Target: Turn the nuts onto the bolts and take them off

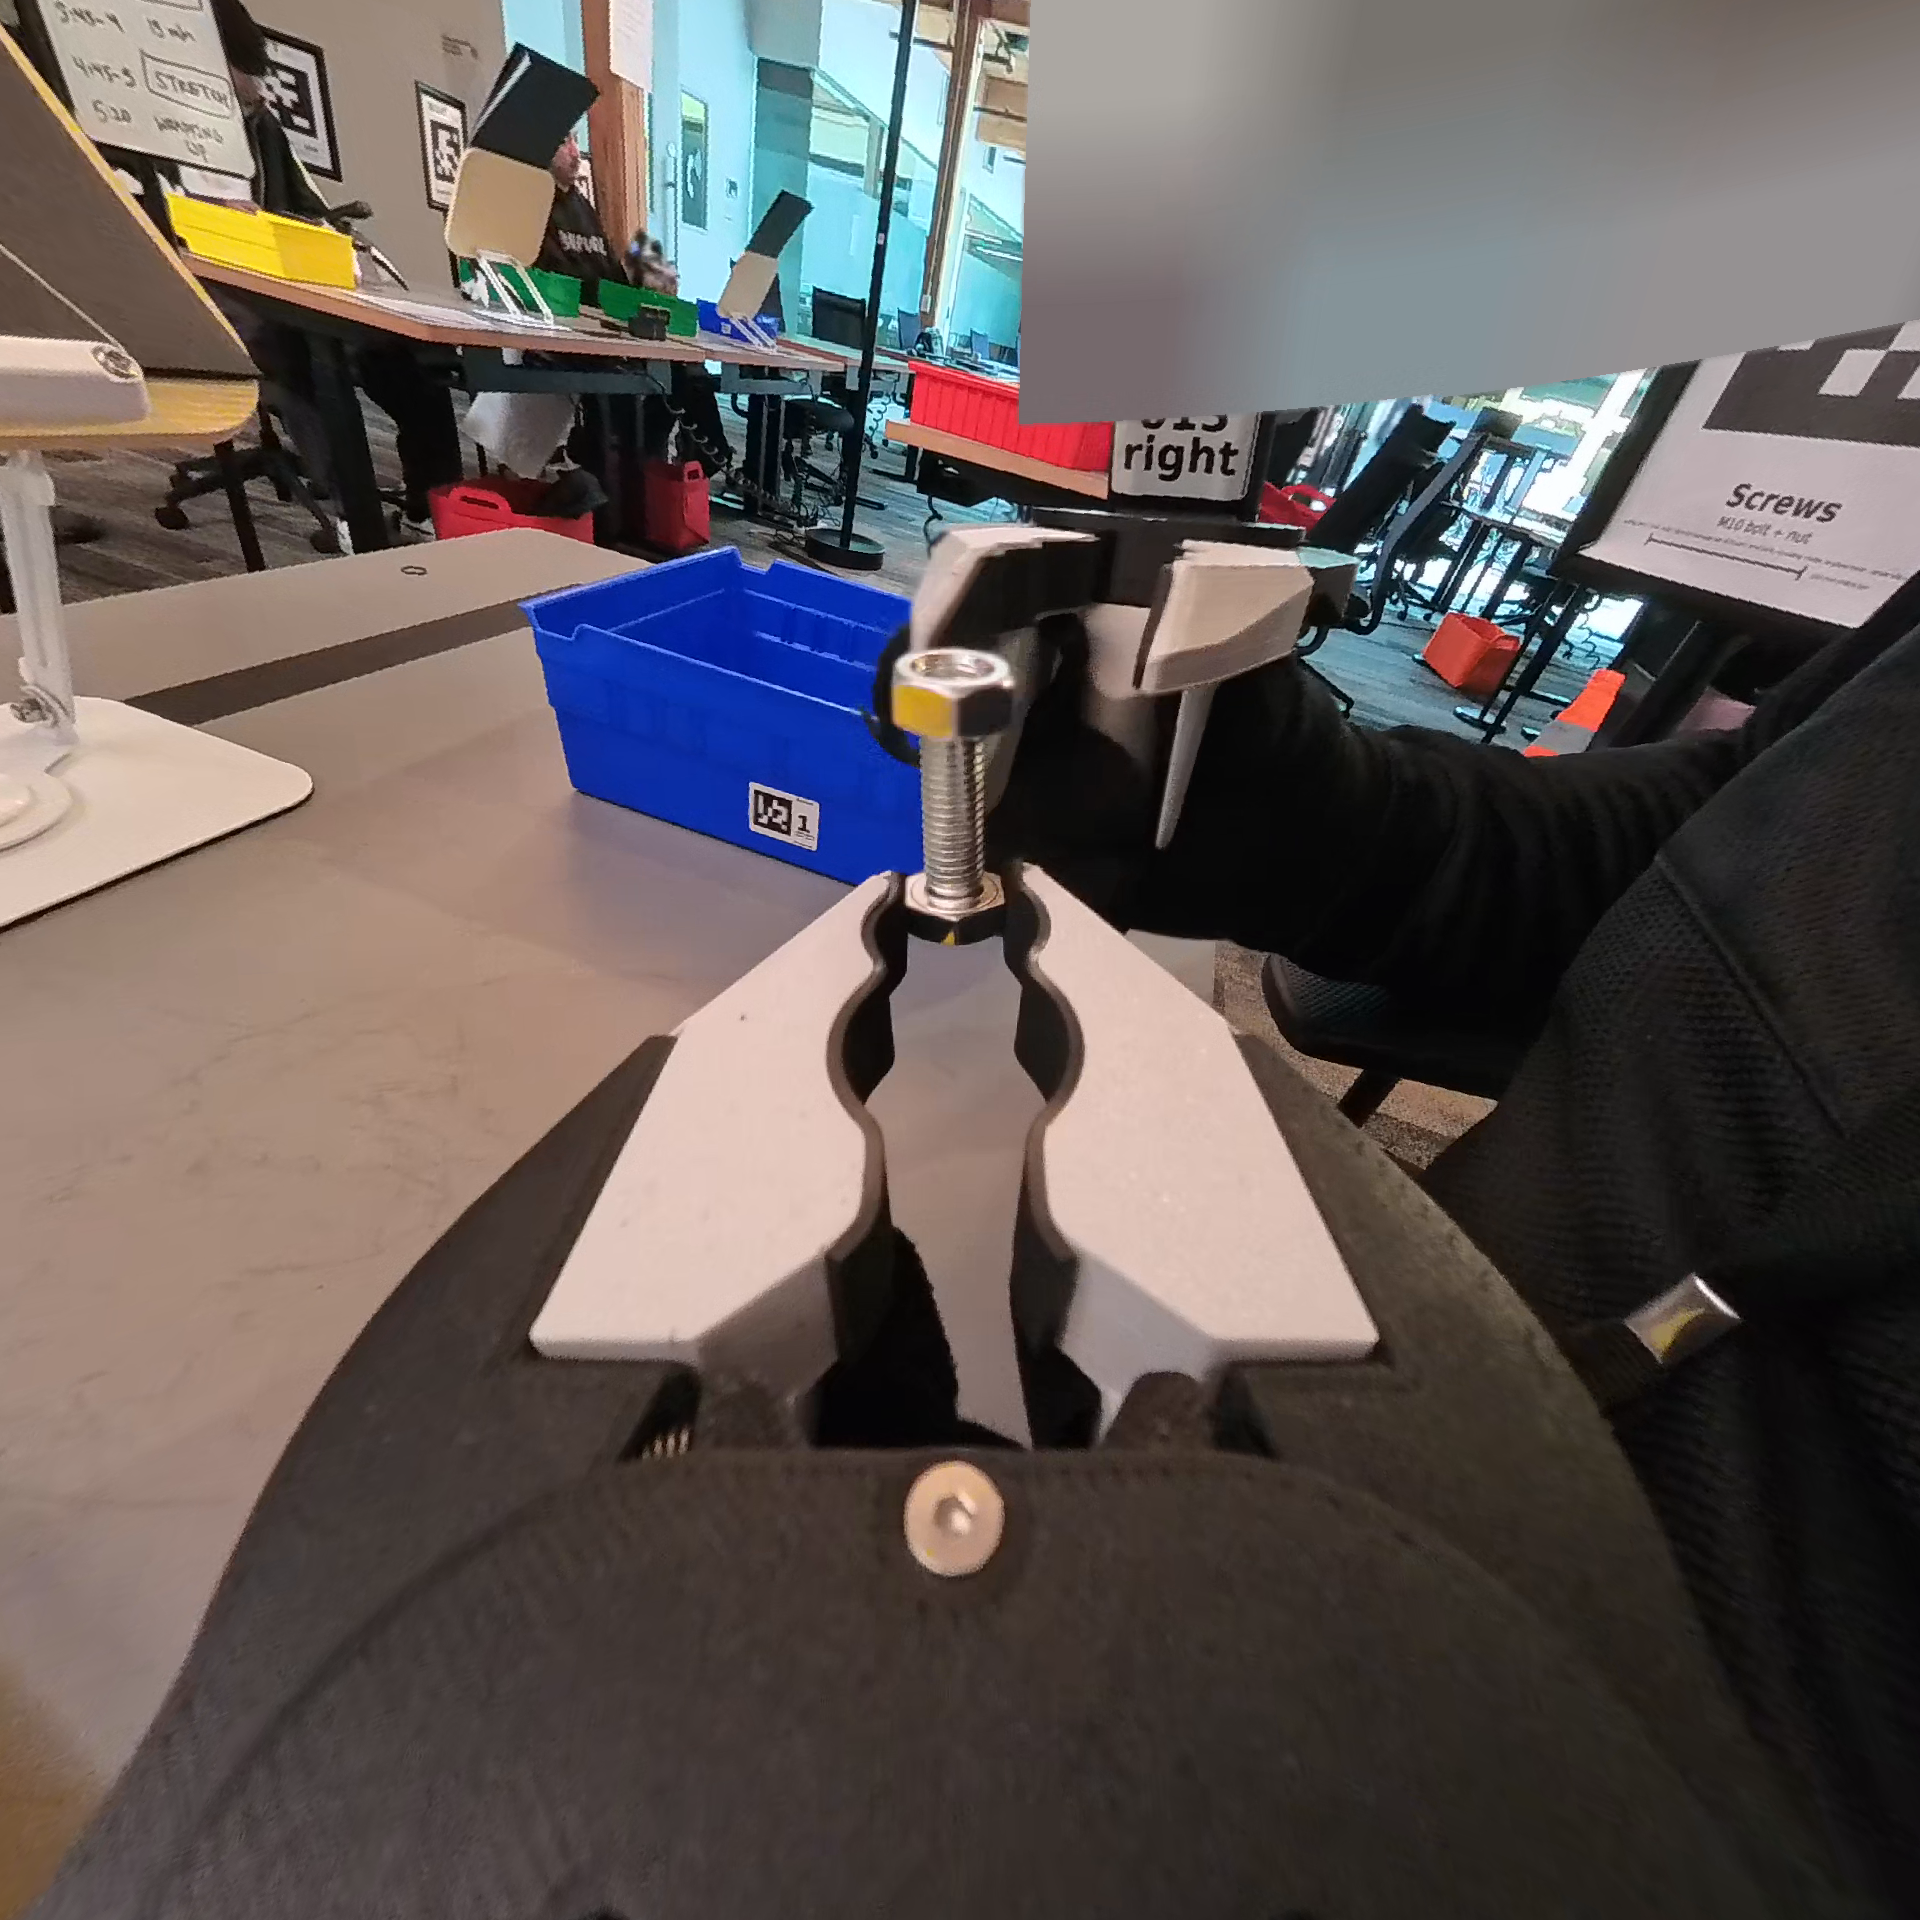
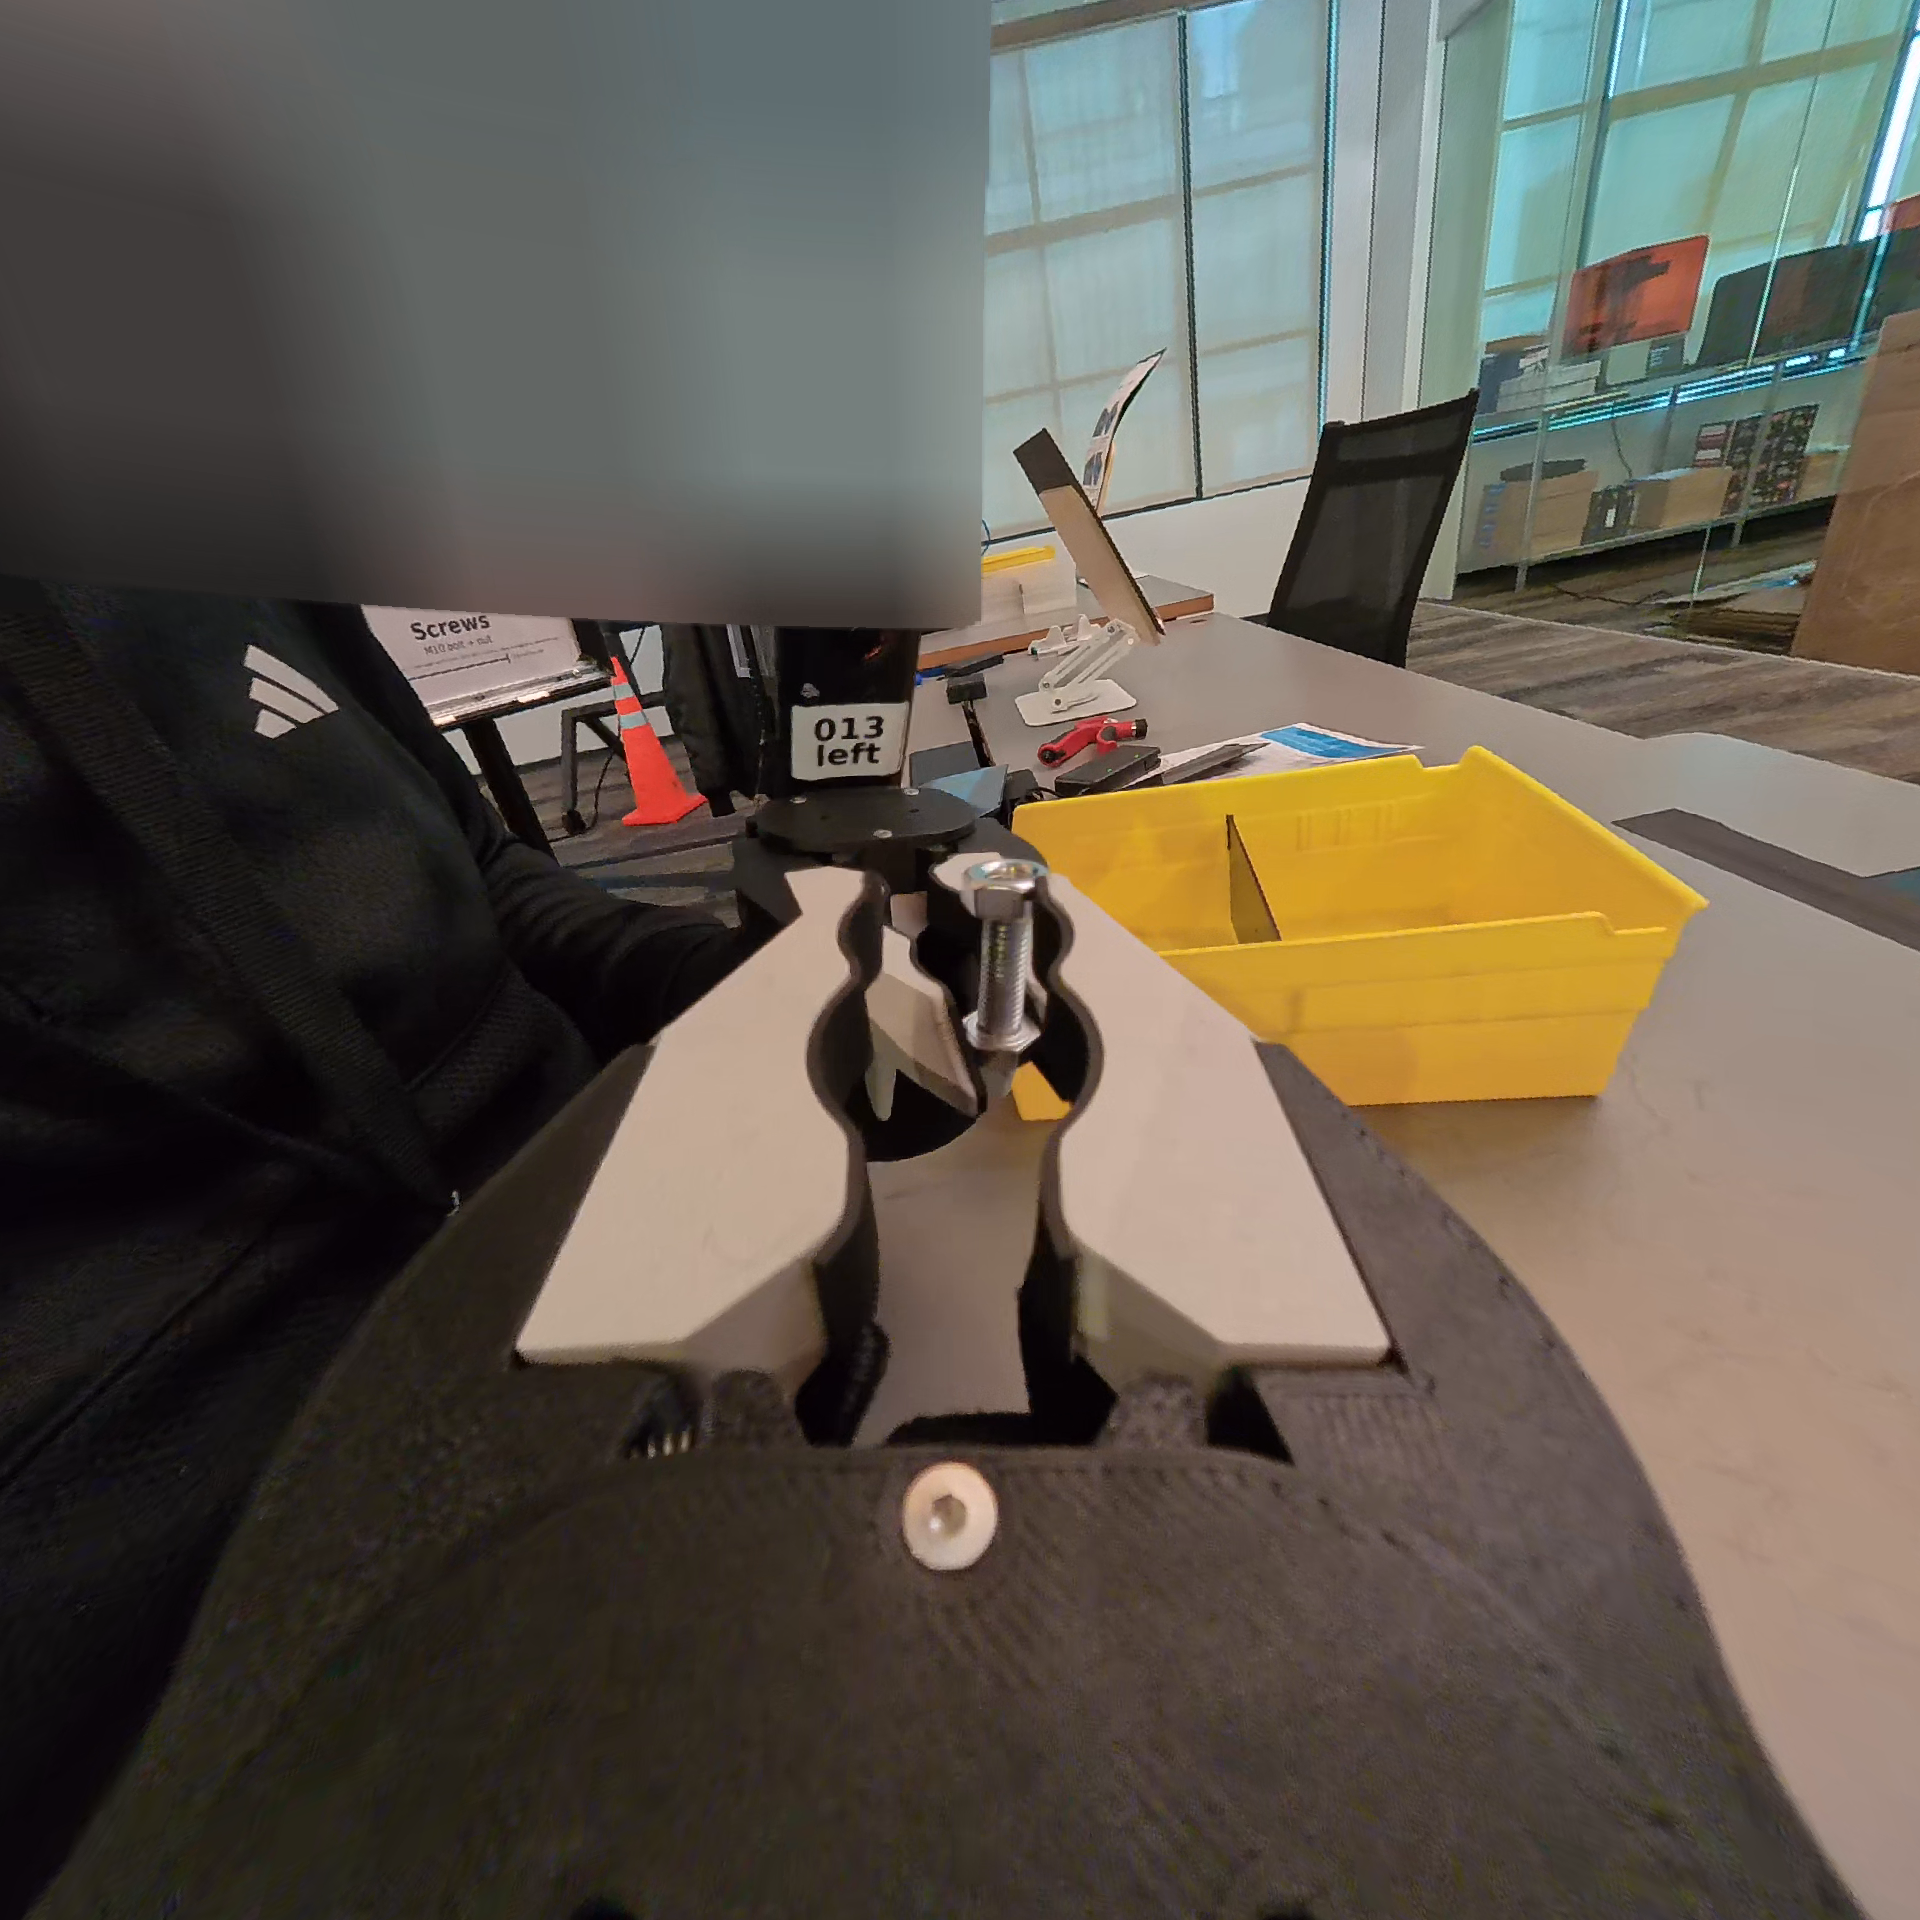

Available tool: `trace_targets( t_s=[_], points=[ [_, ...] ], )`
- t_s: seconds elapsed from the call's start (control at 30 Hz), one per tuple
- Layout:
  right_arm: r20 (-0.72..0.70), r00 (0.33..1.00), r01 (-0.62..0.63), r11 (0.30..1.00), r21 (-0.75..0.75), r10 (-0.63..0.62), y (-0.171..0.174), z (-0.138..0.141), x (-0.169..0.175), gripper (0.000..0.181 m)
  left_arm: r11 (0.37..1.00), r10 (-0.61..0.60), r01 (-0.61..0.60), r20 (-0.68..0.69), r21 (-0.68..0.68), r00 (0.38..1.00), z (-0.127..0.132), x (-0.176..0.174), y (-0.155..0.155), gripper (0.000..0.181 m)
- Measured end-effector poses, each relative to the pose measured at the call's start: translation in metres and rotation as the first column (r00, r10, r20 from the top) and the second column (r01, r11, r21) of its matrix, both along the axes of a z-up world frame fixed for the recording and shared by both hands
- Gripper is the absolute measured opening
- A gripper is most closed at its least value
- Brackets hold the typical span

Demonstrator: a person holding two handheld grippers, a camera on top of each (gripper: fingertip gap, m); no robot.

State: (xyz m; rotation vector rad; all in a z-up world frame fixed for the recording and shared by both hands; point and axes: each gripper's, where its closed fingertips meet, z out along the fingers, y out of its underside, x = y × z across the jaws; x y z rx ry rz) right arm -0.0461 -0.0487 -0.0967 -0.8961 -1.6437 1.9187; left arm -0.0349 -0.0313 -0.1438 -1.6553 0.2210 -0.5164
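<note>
I see the grey tabletop point(image 1: 312, 1039) under everything, with a deep blue plastic bin point(image 1: 717, 707) standing on it in the left wrist view and a yellow plastic bin with a dark divider point(image 2: 1351, 935) in the right wrist view. My left gripper point(image 1: 953, 914), grey-fingered on a black body, has its fingertips clamped on the hexagonal head at the lower end of the silver threaded steel bolt point(image 1: 953, 821), which stands upright above the table between the two tools. My right gripper point(image 2: 961, 883) reaches in from the opposite side; its fingers look spread, and only one of them lies against the silver hex nut with a yellow-marked face point(image 1: 953, 694), which sits at the bolt's top end.
</note>
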Motion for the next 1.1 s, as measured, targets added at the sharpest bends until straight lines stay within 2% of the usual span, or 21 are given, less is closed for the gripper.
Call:
trace_targets(
  t_s=[0.07,0.2,0.3,0.43,0.53,0.57,0.6,0.63,0.77,0.87,0.9,1.07,1.1],
  points=[
    [-0.002,1.000,-0.025,1.000,0.006,0.025,-0.001,-0.001,0.005,0.011,1.000,0.004,-0.004,-0.003,-0.001,1.000,0.000,-0.001,0.000,0.016],
    [-0.004,1.000,-0.004,1.000,-0.018,0.004,0.003,0.000,0.003,0.022,1.000,0.006,-0.006,-0.011,-0.002,1.000,-0.001,-0.002,0.000,0.016],
    [0.017,1.000,0.010,1.000,-0.028,-0.010,0.003,-0.002,-0.003,0.042,1.000,0.008,-0.009,-0.018,-0.001,1.000,-0.001,-0.002,0.000,0.016],
    [0.021,1.000,-0.011,0.999,-0.030,0.012,-0.003,-0.002,-0.004,0.043,1.000,0.016,-0.016,-0.031,0.000,0.999,-0.001,-0.002,0.001,0.016],
    [0.011,1.000,-0.016,1.000,-0.023,0.016,-0.003,-0.001,0.000,0.038,1.000,0.022,-0.022,-0.032,-0.001,0.999,-0.001,-0.004,0.001,0.016],
    [0.007,1.000,-0.023,0.999,-0.022,0.023,-0.003,-0.001,0.002,0.033,1.000,0.024,-0.024,-0.033,0.000,0.999,0.000,-0.005,0.001,0.016],
    [-0.005,0.999,-0.041,0.999,-0.019,0.041,-0.005,0.000,0.007,0.017,1.000,0.025,-0.025,-0.031,0.001,0.999,0.000,-0.005,0.000,0.016],
    [-0.011,0.999,-0.050,0.999,-0.012,0.049,-0.005,0.000,0.009,0.015,1.000,0.025,-0.025,-0.032,0.000,0.999,0.000,-0.005,0.000,0.016],
    [0.004,1.000,-0.005,1.000,-0.015,0.005,0.002,-0.002,0.004,0.031,1.000,0.025,-0.025,-0.039,0.000,0.999,0.000,-0.005,0.000,0.016],
    [0.019,1.000,-0.004,1.000,-0.023,0.004,0.000,-0.003,-0.001,0.050,1.000,0.024,-0.024,-0.047,-0.001,0.999,-0.001,-0.004,0.000,0.016],
    [0.021,1.000,-0.013,1.000,-0.022,0.013,-0.003,-0.003,-0.002,0.050,1.000,0.025,-0.025,-0.047,-0.002,0.999,-0.001,-0.004,0.001,0.016],
    [0.000,0.999,-0.032,0.999,-0.004,0.032,-0.006,-0.002,0.004,0.040,1.000,0.028,-0.028,-0.049,0.002,0.998,0.000,-0.005,0.000,0.016],
    [-0.015,0.998,-0.054,0.999,-0.004,0.054,-0.007,0.000,0.008,0.023,1.000,0.030,-0.030,-0.049,0.001,0.998,0.000,-0.005,0.000,0.016]
  ],
)
